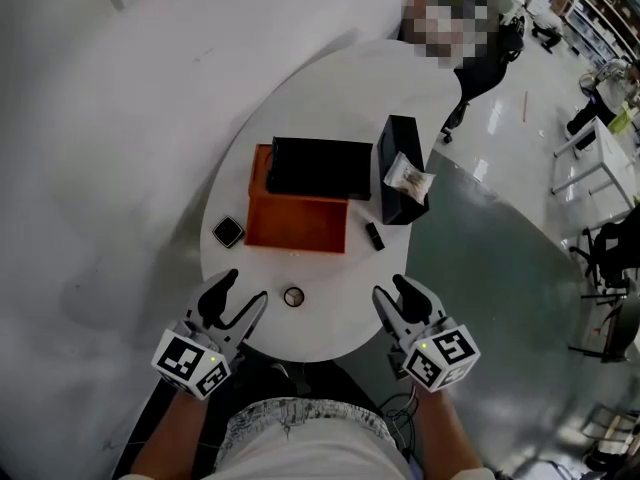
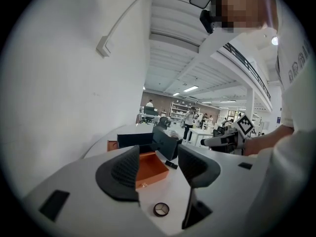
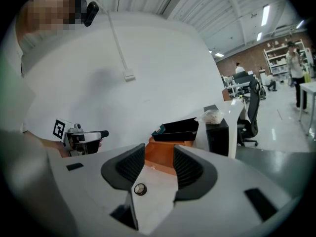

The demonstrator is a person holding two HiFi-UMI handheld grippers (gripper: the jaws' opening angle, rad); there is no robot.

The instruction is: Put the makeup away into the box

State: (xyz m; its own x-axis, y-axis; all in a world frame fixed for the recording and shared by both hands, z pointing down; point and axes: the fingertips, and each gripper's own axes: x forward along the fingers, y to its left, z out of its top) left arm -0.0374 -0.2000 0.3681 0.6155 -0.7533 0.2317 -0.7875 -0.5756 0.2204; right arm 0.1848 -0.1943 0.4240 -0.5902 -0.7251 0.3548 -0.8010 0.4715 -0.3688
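**Head view, left to right.** We are holding the left gripper at the 7 o'clock edge of the table. Its jaws are standing wide and are gripping nothing, since no item is being picked yet.

- **Compact:** at 9 o'clock a square compact is lying flat, just beside the box.
- **Box:** the orange box is sitting open near the centre, and we are reading it as ready to receive the makeup. Its floor is showing bare.
- **Lid:** what we are taking for its lid is resting across the far edge at 12 o'clock, so the near part is staying free for loading.
- **Pot:** at 6 o'clock a round pot is lying between the two grippers and close to both. We are judging it the likeliest first pick.
- **Stick:** a black stick is lying at 4 o'clock, just beside the box's right corner.
- **Case:** a black case is standing at 2 o'clock and is carrying a small bag.

We are holding the right gripper at 5 o'clock. Its jaws are likewise standing wide and empty, and are pointing toward the box.
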